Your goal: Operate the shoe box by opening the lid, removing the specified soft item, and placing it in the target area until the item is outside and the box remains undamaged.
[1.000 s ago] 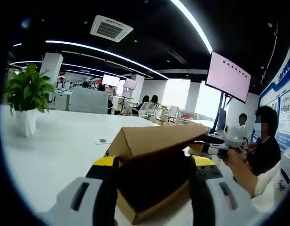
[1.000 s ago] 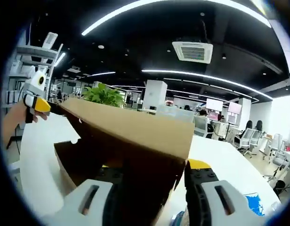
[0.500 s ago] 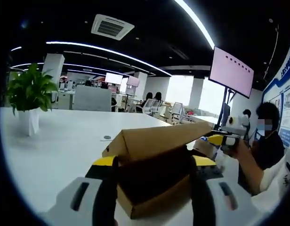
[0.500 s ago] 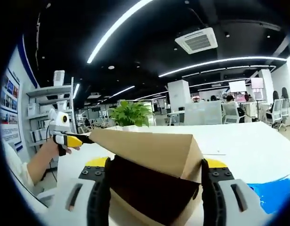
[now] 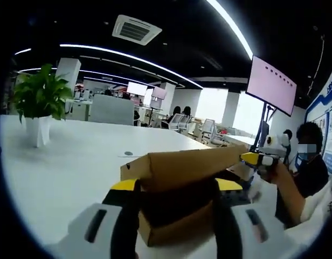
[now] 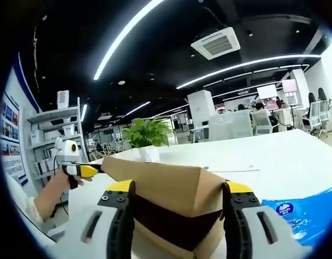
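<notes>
White, wide tabletop (image 5: 63, 162) carries everything, w/ an office of desks and chairs behind. Brown cardboard shoe box (image 5: 179, 208) sits on it between the two devices, lid (image 5: 182, 167) partly raised and tilted over the dark interior; what's inside can't be made out. In the left gripper view, the left gripper (image 5: 174, 213) has its black, yellow-tipped jaws spread wide, one on each side of the box's near end, not clamping it. In the right gripper view, the right gripper (image 6: 177, 213) is likewise spread apart, jaws flanking the box's other end (image 6: 171, 216), lid (image 6: 160, 181) sloping up above them. Each device also appears far off in the other's view: the right one at the lid's far corner (image 5: 257, 159), held in a person's hand (image 5: 276, 175); the left one (image 6: 82, 171) at the lid's far edge. Green potted plant in white pot (image 5: 37, 110) stands well apart on the table. Blue plastic packet (image 6: 303, 213) lies near the box in the right gripper view.
</notes>
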Demonstrator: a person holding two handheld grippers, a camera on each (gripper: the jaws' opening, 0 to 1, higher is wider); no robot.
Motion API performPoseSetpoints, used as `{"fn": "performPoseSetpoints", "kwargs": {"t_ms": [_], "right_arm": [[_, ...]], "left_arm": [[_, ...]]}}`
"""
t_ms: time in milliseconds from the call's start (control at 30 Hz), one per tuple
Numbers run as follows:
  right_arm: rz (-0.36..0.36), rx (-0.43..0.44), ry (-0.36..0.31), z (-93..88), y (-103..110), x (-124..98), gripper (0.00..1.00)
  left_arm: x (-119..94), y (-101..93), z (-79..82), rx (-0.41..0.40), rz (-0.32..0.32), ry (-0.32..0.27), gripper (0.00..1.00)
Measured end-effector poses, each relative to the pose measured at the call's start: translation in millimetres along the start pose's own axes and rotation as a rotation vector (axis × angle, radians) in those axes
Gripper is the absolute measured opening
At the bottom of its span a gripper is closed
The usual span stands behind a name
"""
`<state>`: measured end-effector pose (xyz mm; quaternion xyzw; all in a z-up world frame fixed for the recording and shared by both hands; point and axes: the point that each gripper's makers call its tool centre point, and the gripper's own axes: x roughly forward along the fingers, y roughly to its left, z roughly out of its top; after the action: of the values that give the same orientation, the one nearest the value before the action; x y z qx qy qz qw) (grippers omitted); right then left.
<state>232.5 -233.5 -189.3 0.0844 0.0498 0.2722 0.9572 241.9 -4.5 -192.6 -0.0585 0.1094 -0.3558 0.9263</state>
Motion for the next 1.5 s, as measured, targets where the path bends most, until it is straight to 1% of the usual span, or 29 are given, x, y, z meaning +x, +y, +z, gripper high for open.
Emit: {"fn": "performPoseSetpoints", "kwargs": {"t_ms": [33,67,133,233,333,367,400,433,467,500,533,567,633,767,867,900,933,1000,1233,1367,1500], "right_arm": [[-0.001,-0.007,-0.004,-0.2,-1,0,0.67],[-0.002,-0.008,-0.007,-1.2,-1,0,0.67],[-0.006,-0.017,-0.014,-1.6,1,0,0.67],[-0.008,-0.035,-0.012,-3.8,1,2,0.67],[-0.013,-0.041,-0.011,-5.0,4,3,0.66],[-0.017,-0.045,-0.008,-4.7,5,2,0.66],[-0.024,-0.054,0.009,-6.0,4,3,0.66],[-0.029,-0.067,0.029,-8.0,4,2,0.66],[-0.029,-0.066,0.026,-7.8,5,3,0.66],[-0.030,-0.067,0.025,-7.9,6,2,0.66],[-0.036,-0.076,0.033,-10.8,6,3,0.66],[-0.038,-0.076,0.034,-12.0,7,3,0.67],[-0.038,-0.091,0.034,-14.6,8,4,0.67],[-0.040,-0.116,0.052,-20.1,11,5,0.67],[-0.046,-0.130,0.061,-23.3,11,5,0.67],[-0.049,-0.135,0.064,-24.9,11,5,0.68],[-0.056,-0.150,0.062,-26.2,11,5,0.68],[-0.057,-0.164,0.075,-30.0,12,5,0.69],[-0.057,-0.203,0.086,-37.1,13,5,0.69],[-0.065,-0.230,0.112,-43.7,13,4,0.69],[-0.069,-0.245,0.122,-47.2,12,4,0.69]], "left_arm": [[1,0.9,-0.4,0.004,0.009,-0.004,0.46],[1,0.0,-0.7,-0.006,0.003,-0.012,0.46],[3,0.4,-1.8,-0.040,-0.007,-0.013,0.48],[3,3.5,-2.6,-0.041,0.007,-0.018,0.48],[4,2.8,-3.5,-0.035,0.012,-0.023,0.50],[4,2.8,-3.8,-0.037,0.011,-0.024,0.52],[5,2.6,-5.1,-0.052,0.003,-0.020,0.53],[6,3.8,-6.3,-0.052,0.010,-0.016,0.52],[5,8.8,-8.2,-0.037,0.040,-0.010,0.47],[5,12.0,-8.7,-0.012,0.051,-0.010,0.47],[6,9.8,-9.3,-0.036,0.035,-0.010,0.47],[6,9.7,-9.7,-0.028,0.034,-0.011,0.48],[5,10.5,-12.1,-0.037,0.037,-0.003,0.48],[3,12.8,-16.9,-0.028,0.044,0.008,0.48],[3,13.8,-20.3,-0.024,0.047,0.006,0.48],[2,13.3,-21.0,-0.014,0.052,-0.009,0.48],[2,12.4,-22.3,-0.003,0.049,-0.011,0.48],[2,14.0,-27.4,-0.001,0.052,0.005,0.48],[0,15.5,-35.9,0.018,0.056,0.008,0.48],[0,16.5,-40.7,0.006,0.054,0.009,0.47],[0,16.0,-44.8,-0.005,0.054,0.004,0.47]]}}
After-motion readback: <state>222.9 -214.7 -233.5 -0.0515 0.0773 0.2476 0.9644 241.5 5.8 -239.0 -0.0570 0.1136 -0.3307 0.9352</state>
